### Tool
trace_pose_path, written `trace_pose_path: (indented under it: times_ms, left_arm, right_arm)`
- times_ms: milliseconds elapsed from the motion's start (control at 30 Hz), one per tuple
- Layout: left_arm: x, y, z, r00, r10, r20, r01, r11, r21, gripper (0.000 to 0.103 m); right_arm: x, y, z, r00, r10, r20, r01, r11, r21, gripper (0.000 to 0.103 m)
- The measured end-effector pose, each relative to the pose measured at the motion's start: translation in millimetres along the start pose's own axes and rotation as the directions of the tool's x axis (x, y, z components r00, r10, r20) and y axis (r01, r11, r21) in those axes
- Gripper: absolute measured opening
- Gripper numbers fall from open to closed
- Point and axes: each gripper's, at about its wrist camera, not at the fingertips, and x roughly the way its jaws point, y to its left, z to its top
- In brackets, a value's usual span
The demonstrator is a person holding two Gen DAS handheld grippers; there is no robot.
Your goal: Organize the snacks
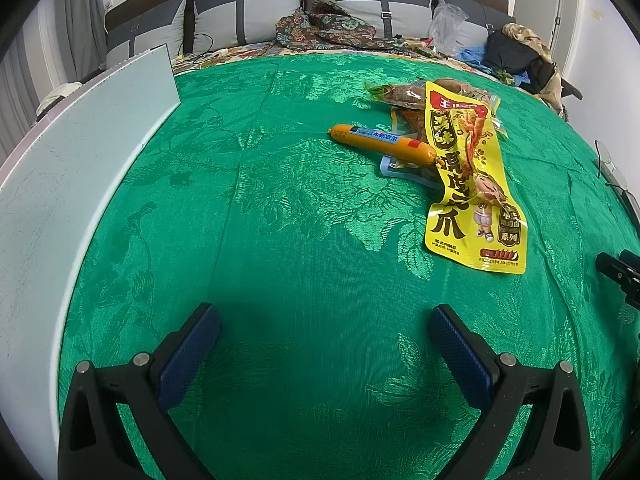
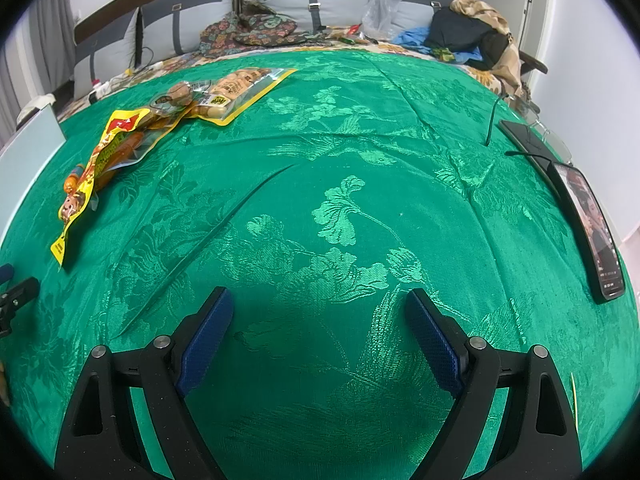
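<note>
From the left wrist view I see the pale box wall at the left of the frame, and my left tool, at the bottom centre, is spread wide and holds nothing. The snacks sit right of centre on the green cloth: one orange sausage stick, one long yellow chicken-feet packet and, at its upper end, clear brownish packs whose number I cannot tell here. In the right wrist view the same heap lies at upper left, with one yellow-edged clear pouch behind it; two dark phones lie along the right edge. My right tool is spread too, empty. I judge sorting has not started; next I must reach for the sausage, the nearest loose piece
</note>
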Motion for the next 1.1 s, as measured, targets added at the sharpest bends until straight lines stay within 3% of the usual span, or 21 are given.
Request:
trace_pose_path:
  times_ms: [533,600,667,767,1000,1100]
  left_arm:
    - [0,-2,2,1.0,0.0,-0.016,0.0,1.0,0.003,0.103]
    - [-4,1,8,0.998,-0.042,-0.04,0.041,0.999,-0.027,0.102]
    - [-16,2,18,0.992,-0.126,0.004,0.126,0.989,-0.076,0.102]
    - [-24,-9,41,0.979,-0.202,0.027,0.204,0.976,-0.078,0.102]
    - [20,-60,85,0.973,-0.197,-0.12,0.196,0.98,-0.021,0.102]
    - [36,-82,87,0.977,-0.135,-0.162,0.145,0.988,0.051,0.102]
  right_arm:
    - [0,0,0,1.0,0.0,0.0,0.0,1.0,0.0,0.09]
    - [0,0,0,1.0,0.0,0.0,0.0,1.0,0.0,0.09]
    - [0,0,0,1.0,0.0,0.0,0.0,1.0,0.0,0.09]
    - [0,0,0,1.0,0.0,0.0,0.0,1.0,0.0,0.09]
    - [0,0,0,1.0,0.001,-0.001,-0.001,1.0,0.001,0.09]
    - [0,0,0,1.0,0.001,-0.001,-0.001,1.0,0.001,0.09]
